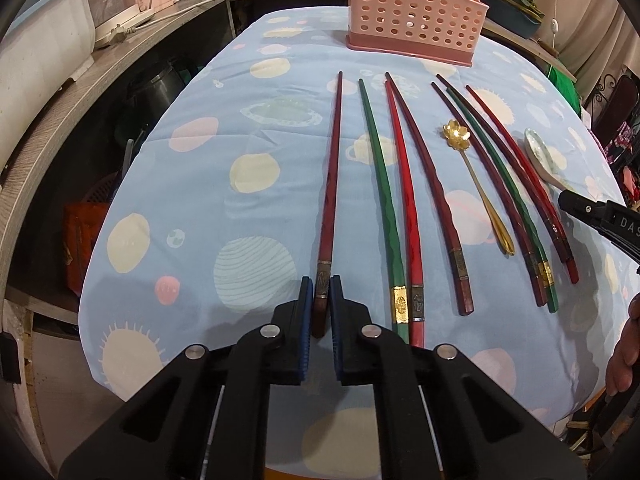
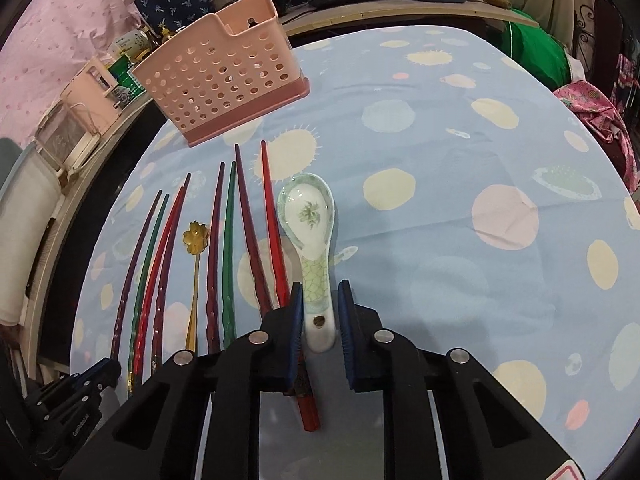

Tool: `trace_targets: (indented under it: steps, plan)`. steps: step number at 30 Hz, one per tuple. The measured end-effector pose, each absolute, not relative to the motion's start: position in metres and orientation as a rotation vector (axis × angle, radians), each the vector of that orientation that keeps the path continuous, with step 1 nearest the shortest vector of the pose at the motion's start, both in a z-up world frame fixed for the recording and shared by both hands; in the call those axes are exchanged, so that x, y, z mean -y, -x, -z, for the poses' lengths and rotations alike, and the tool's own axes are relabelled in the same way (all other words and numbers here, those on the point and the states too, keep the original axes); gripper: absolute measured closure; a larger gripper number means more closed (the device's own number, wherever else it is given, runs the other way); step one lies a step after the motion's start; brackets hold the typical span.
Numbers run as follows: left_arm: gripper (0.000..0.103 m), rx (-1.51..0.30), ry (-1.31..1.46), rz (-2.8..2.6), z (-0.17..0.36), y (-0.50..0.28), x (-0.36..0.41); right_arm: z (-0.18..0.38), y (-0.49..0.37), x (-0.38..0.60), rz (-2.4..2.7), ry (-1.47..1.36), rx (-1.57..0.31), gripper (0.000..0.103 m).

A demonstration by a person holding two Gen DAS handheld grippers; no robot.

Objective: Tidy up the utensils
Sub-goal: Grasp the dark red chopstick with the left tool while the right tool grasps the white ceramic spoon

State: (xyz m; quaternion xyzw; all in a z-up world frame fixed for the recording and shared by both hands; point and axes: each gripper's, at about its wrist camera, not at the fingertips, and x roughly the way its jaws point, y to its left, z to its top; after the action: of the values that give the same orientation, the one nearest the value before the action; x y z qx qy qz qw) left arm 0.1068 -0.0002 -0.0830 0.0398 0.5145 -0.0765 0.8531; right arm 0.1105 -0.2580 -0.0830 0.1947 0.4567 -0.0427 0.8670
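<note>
eight chopsticks lie side by side on a surface (image 1: 192,184) under a pale blue cloth with planets and suns, thin tips pointing toward a pink perforated holder (image 1: 412,12) standing upright at the far edge. the leftmost, a dark red chopstick (image 1: 331,184), lies a little apart from the rest; the left tongs (image 1: 321,300) pinch its thick near end between blue pads. next come a green chopstick (image 1: 380,184), a bright red one and a dark one, close together, the last two crossing near their tips. a gold spoon (image 1: 478,184) with a flower-shaped bowl lies between this group and four more chopsticks. just right of those rests a white ceramic spoon (image 2: 314,240) with a green pattern, bowl up and handle toward the camera. the right tongs (image 2: 320,308) straddle its handle, the pads close in on both sides; the left pad looks to touch, the right shows a thin gap. cluttered shelves and containers ring the surface.
</note>
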Motion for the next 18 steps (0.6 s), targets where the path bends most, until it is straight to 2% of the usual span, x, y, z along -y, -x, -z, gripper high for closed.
trace_targets:
  steps: [5, 12, 16, 18]
  plan:
    - [0.094, -1.080, -0.087, 0.160, 0.083, -0.107, 0.001, 0.086, -0.109, 0.259, 0.094, -0.401, -0.962, 0.089]
    - [0.095, -1.079, -0.089, 0.160, 0.083, -0.107, 0.001, 0.067, -0.103, 0.264, 0.091, -0.423, -0.906, 0.076]
    - [0.095, -1.079, -0.088, 0.160, 0.083, -0.107, 0.001, 0.064, -0.105, 0.266, 0.087, -0.431, -0.896, 0.076]
    - [0.094, -1.078, -0.089, 0.160, 0.083, -0.107, 0.001, 0.068, -0.106, 0.268, 0.086, -0.440, -0.910, 0.080]
